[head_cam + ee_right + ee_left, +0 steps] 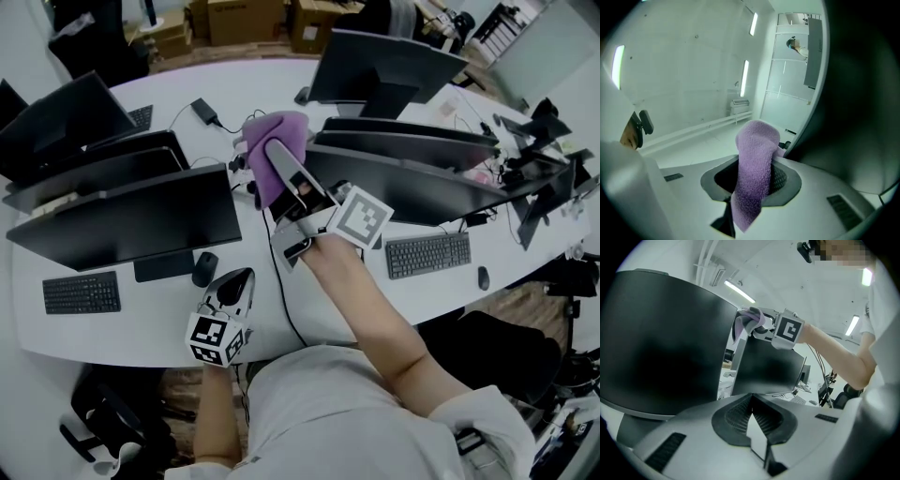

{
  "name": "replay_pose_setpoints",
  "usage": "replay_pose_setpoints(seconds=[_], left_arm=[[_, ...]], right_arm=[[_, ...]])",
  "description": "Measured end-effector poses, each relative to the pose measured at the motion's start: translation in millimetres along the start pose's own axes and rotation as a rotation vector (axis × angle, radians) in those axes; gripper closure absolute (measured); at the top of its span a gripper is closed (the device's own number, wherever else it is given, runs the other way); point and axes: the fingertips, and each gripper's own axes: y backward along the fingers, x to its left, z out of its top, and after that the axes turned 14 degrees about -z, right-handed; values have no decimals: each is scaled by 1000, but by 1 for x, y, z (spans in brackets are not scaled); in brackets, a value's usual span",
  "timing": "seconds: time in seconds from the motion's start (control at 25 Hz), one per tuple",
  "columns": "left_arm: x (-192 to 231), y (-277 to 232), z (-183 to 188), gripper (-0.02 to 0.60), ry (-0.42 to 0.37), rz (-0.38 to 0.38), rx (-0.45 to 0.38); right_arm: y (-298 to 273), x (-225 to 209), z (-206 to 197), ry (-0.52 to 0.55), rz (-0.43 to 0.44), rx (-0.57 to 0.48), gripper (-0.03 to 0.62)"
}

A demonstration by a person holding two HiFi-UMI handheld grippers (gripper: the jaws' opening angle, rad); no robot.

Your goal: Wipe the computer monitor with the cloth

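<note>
A purple cloth point(278, 131) is pinched in my right gripper point(275, 152), which is shut on it and raised in the middle of the desk. The cloth point(749, 320) touches the top left corner of a dark monitor point(771, 366), the one right of centre point(412, 178) in the head view. In the right gripper view the cloth point(757, 140) hangs over the jaws of the right gripper point(757, 161), with the black screen point(853, 117) filling the right side. My left gripper point(240, 279) stays low by the desk's front edge, jaws closed on nothing point(751, 401).
A second large monitor point(122, 220) stands at the left, close to the left gripper. On the white desk point(328, 291) lie two keyboards point(82, 292) point(427, 254), two mice point(204, 268) point(483, 277) and a black cable point(286, 300). More monitors point(380, 66) and cardboard boxes point(244, 19) are behind.
</note>
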Motion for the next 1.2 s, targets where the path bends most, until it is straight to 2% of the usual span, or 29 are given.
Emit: replay_pose_setpoints(seconds=[0.12,0.24,0.52,0.72,1.2], left_arm=[[-2,-1,0,578,-2,-4,5],[-9,-6,0,578,-5,-5,7],[-32,-25,1,578,-8,0,16],[-24,-16,-2,578,-6,-5,20],[-36,-29,-7,578,-14,-32,36]], right_arm=[[4,-4,11,-41,-31,-29,491],[16,-17,21,-143,-66,-49,491],[42,-38,37,-270,-150,-47,491],[42,-45,30,-333,-189,-64,491],[64,-65,42,-453,-231,-105,491]])
